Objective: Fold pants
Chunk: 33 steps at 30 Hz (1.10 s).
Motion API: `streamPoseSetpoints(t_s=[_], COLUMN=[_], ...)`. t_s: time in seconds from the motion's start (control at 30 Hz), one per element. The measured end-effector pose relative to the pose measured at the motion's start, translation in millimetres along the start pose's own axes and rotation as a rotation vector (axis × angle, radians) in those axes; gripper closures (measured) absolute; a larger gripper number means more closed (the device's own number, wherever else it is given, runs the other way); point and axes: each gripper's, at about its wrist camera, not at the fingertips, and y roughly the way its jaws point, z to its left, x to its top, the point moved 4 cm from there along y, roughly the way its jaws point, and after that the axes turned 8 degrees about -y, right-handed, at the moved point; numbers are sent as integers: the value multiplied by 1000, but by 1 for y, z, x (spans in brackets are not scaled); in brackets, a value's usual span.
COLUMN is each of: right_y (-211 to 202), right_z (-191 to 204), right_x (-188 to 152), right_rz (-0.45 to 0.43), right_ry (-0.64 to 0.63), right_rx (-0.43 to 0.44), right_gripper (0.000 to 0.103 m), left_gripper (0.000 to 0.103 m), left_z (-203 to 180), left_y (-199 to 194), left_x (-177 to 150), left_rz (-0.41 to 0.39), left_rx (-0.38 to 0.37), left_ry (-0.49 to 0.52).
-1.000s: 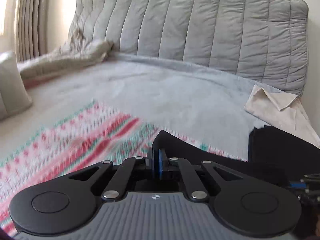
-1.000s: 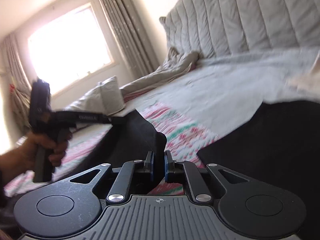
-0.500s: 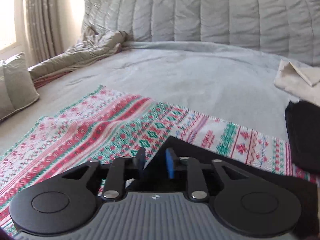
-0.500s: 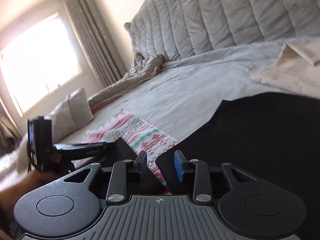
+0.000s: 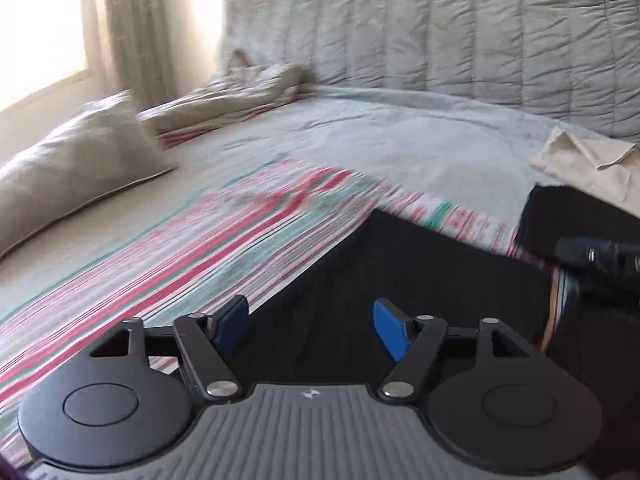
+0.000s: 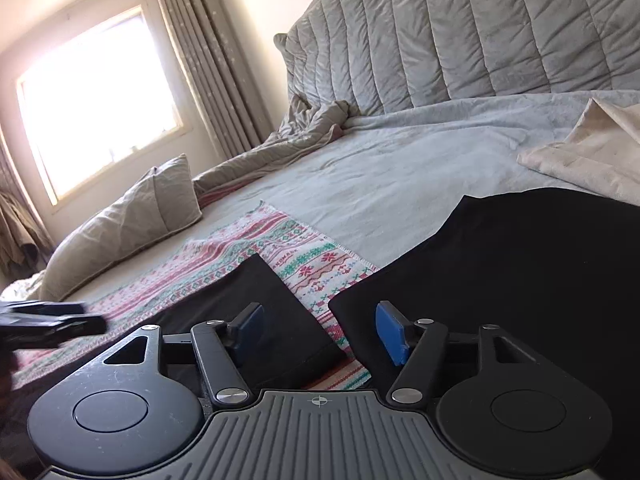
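Both claws, left gripper (image 5: 310, 326) and right gripper (image 6: 318, 330), have just been opening and now hang released with nothing pinched over the black pants (image 6: 520, 272) at lower frame, so I'd regrab an edge squarely, off the patterned blanket (image 6: 308, 256).

Both tongs, clamped on the black pants (image 5: 420, 280) a second ago, have just been opening. The left tongs (image 5: 311, 326) now gape over the cloth, pads clear, and have swung left across the patterned blanket (image 5: 224, 248). The right tongs (image 6: 320, 330) stand apart too, gripping nothing.
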Motion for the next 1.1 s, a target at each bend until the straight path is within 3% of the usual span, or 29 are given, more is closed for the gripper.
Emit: streamPoseSetpoints(t_s=[0.1, 0.27, 0.47, 0.63, 0.8, 0.93, 1.0, 1.1], right_y=[-10, -23, -43, -60, -69, -76, -72, -55], right_z=[15, 58, 131, 197, 255, 304, 328, 356], right_x=[1, 2, 12, 24, 33, 32, 27, 16], right_rz=[22, 99, 139, 131, 124, 31, 106, 295], right_ry=[-46, -151, -400, -593, -687, -784, -814, -792], right_rx=[5, 82, 146, 205, 292, 367, 418, 491], right_gripper=[30, 23, 12, 6, 6, 5, 5, 4], left_gripper=[19, 10, 1, 0, 0, 0, 0, 0], left_z=[36, 92, 136, 168, 192, 205, 212, 230], left_y=[-48, -127, -202, -243, -281, -303, -306, -305], left_x=[-17, -42, -70, -87, -96, -101, -103, -109], left_rz=[15, 14, 11, 15, -7, -66, -67, -24], left_rx=[95, 230, 366, 444, 503, 548, 558, 564], left_ry=[-62, -183, -254, -310, -297, -219, -164, -154])
